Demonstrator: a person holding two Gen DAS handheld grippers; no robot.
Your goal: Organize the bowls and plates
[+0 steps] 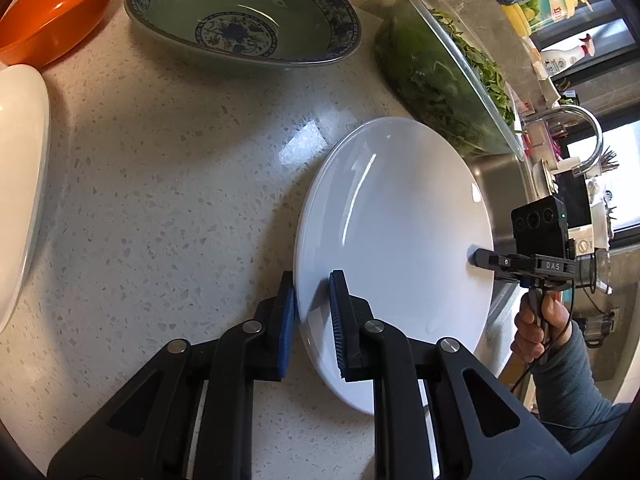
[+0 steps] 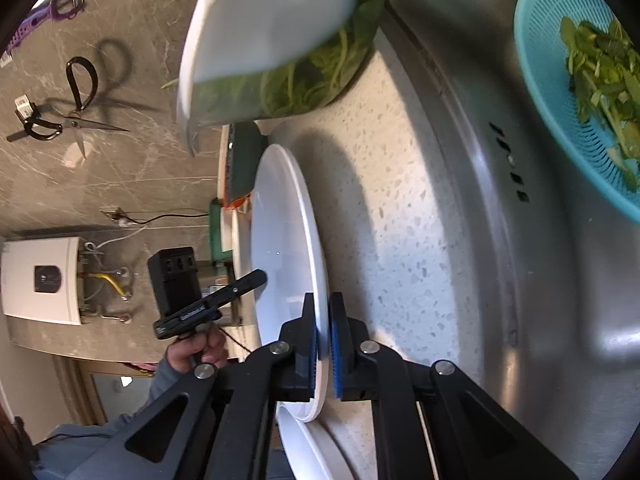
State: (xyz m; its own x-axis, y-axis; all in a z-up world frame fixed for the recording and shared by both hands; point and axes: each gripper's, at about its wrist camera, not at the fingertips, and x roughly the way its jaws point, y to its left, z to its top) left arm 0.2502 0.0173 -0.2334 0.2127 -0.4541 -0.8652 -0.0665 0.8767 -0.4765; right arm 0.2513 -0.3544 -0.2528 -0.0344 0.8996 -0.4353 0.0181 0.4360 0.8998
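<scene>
A plain white plate hangs tilted over the speckled counter, held at opposite rims by both grippers. In the left wrist view my left gripper is shut on its near rim, blue pads on either side. My right gripper pinches the far right rim, a hand below it. The right wrist view shows the same plate edge-on, with my right gripper shut on its rim and my left gripper at the opposite edge. Behind stand a blue-and-white patterned bowl and an orange bowl.
Another white plate lies at the left edge, and a white rim shows under my right gripper. A glass bowl of greens stands beside the steel sink, which holds a turquoise colander. Scissors hang on the wall.
</scene>
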